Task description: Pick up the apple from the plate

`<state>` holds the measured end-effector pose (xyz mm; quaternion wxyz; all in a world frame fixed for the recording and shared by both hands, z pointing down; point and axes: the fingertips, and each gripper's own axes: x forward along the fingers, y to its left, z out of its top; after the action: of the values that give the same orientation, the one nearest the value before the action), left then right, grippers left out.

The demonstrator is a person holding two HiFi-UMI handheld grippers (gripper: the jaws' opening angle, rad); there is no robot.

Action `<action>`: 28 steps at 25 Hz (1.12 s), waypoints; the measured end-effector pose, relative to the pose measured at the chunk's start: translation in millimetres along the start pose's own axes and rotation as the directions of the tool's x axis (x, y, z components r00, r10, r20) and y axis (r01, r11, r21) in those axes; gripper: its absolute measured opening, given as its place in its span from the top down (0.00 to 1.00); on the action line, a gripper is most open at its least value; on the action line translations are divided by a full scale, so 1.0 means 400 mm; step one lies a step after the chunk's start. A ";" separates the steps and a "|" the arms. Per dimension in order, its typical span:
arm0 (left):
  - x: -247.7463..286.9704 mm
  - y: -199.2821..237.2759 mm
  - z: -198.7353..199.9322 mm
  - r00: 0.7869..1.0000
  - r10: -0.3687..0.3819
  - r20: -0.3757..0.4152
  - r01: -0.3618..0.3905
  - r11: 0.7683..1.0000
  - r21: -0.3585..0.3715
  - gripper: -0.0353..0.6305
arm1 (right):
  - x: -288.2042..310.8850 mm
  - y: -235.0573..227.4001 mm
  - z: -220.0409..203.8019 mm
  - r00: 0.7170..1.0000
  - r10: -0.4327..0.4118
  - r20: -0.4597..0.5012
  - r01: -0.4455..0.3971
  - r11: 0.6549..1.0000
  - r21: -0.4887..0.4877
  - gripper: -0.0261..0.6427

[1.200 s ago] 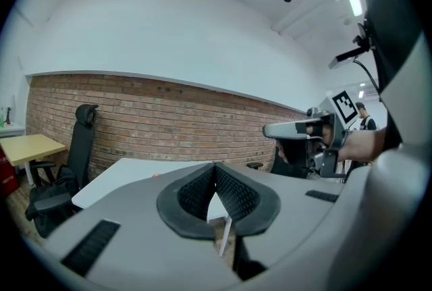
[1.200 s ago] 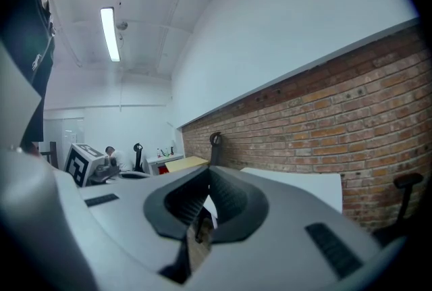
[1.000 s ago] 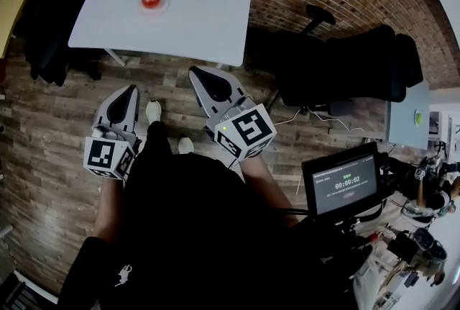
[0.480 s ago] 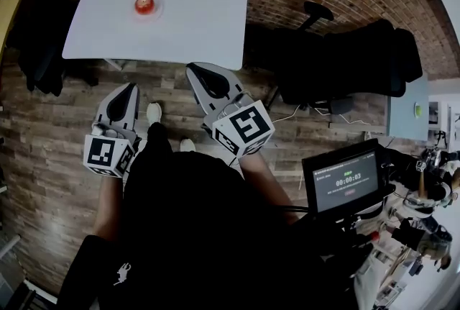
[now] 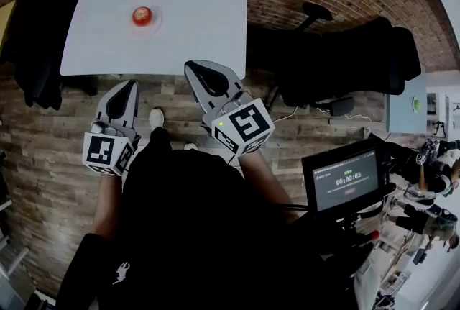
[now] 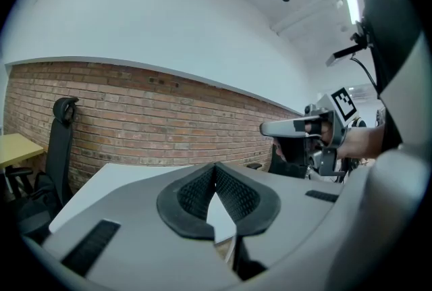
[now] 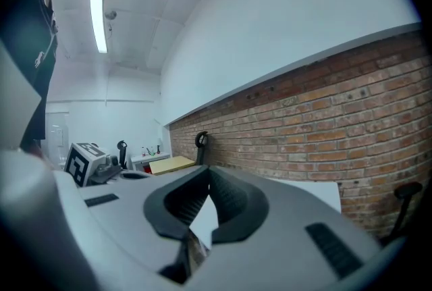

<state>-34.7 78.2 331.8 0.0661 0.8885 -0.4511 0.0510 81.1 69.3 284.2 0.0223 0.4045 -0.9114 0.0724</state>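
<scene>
Head view, largest item first.

1. One white tabletop [image 5: 194, 14], at 12 o'clock from the person, bare apart from the plate and the apple on it.
2. Two claws, both short of the tabletop's near edge and above the wooden floor [image 5: 43, 129]. Left claw [image 5: 128, 85]: pads pressed together at the tips, nothing between them. Right claw [image 5: 195, 71]: pads likewise together and empty, as its own view shows.
3. One small white plate [image 5: 155, 18], on the left half of the tabletop, well in from every edge.
4. One red apple [image 5: 141, 14], sitting on the plate.

Governing relation: the apple lies at roughly 12 o'clock from the left claw and at about 10 to 11 o'clock from the right claw, well apart from both. The left claw is judged marginally nearer and better aligned. The apple is round, so it offers no long axis to square up to. Either claw must open before closing on it.
</scene>
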 end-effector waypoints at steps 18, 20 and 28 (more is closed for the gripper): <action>0.117 0.286 0.041 0.997 -0.078 -0.003 0.078 0.997 -0.003 0.94 | 0.285 -0.033 0.064 0.998 -0.063 -0.014 0.062 0.998 -0.020 0.96; 0.127 0.312 0.058 0.996 -0.092 -0.005 0.092 0.996 -0.002 0.94 | 0.308 -0.035 0.078 0.997 -0.075 -0.016 0.075 0.997 -0.014 0.96; 0.168 0.391 0.050 0.991 -0.131 -0.009 0.131 0.991 -0.014 0.94 | 0.397 -0.043 0.073 0.995 -0.099 -0.034 0.099 0.995 -0.011 0.96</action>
<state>-121.0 -69.7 333.4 0.0773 0.9156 -0.3917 0.0478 -12.3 -62.9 273.2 0.0435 0.4476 -0.8901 0.0739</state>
